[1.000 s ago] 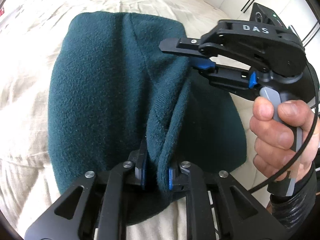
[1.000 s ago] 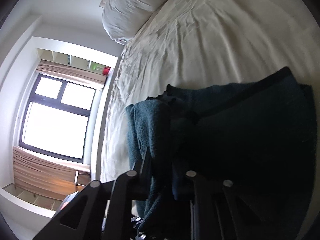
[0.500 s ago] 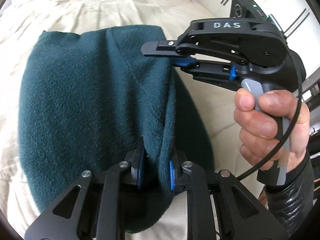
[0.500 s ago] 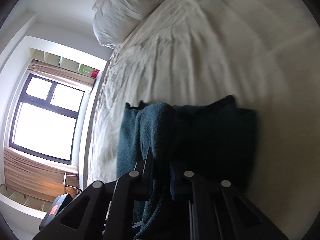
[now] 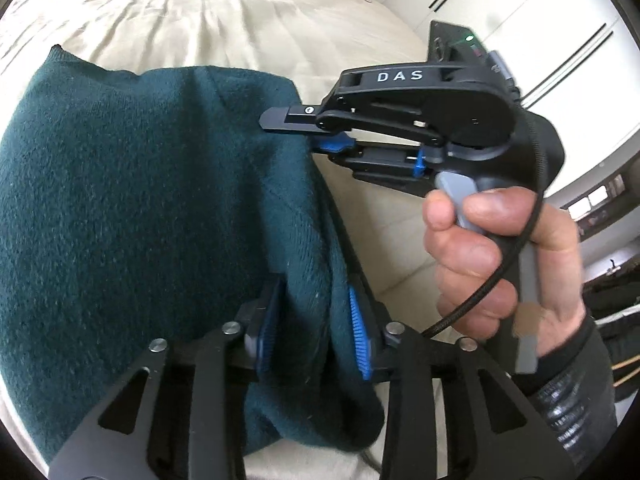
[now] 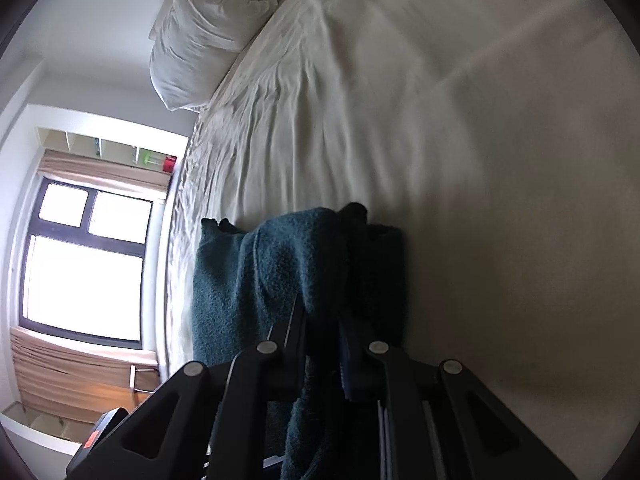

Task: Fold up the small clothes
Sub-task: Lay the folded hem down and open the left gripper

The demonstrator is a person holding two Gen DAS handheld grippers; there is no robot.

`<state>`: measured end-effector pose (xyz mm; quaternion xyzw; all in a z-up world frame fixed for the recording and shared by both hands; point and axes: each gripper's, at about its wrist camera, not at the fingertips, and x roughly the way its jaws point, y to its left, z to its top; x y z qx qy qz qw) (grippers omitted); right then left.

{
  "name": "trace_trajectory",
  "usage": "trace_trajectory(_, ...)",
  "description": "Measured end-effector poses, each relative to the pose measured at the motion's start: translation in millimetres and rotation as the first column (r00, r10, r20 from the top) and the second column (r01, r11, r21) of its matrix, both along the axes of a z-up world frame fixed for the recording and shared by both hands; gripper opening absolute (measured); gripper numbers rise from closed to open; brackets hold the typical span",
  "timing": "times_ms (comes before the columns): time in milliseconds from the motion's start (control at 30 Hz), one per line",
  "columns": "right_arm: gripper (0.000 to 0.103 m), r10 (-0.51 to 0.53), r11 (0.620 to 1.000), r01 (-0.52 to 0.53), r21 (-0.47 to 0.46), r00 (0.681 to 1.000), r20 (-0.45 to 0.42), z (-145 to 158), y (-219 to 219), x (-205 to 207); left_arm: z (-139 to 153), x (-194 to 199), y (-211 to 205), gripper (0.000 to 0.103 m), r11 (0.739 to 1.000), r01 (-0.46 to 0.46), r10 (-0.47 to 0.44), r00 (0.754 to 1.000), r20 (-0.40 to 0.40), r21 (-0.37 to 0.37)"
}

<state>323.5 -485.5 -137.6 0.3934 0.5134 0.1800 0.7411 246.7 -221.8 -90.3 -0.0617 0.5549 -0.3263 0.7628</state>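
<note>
A dark teal fleece garment (image 5: 140, 200) lies folded over on the cream bed sheet (image 5: 200, 12). Its right edge runs as a raised fold between the blue pads of my left gripper (image 5: 312, 332), whose jaws are opening; the pads stand apart from the cloth. My right gripper (image 5: 304, 136), held by a hand (image 5: 480, 248), is shut on the same edge farther up. In the right wrist view the garment (image 6: 272, 264) bunches in front of the right gripper (image 6: 322, 320), pinched between its fingers.
The bed sheet (image 6: 440, 120) stretches wide beyond the garment. A white pillow (image 6: 208, 36) sits at the head of the bed. A window (image 6: 84, 264) lies past the bed's far side, and white wardrobe doors (image 5: 540, 20) stand behind the right hand.
The left jaws have spread apart around the fold that they pinched before. Both grippers carried the garment's edge across, and the garment now lies in a narrower fold on the sheet.
</note>
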Motion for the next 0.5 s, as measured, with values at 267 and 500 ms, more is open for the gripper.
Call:
trace_trajectory(267,0.029,0.044,0.998,-0.044,0.038,0.999,-0.006,4,-4,-22,38,-26,62,0.061,0.993,0.007,-0.004,1.000,0.019,-0.119)
trace_trajectory(500,0.033,0.095,0.992,-0.093,0.091,0.995,-0.013,1,1,-63,60,-34,134,0.061,0.982,-0.035,0.055,0.993,0.105,-0.183)
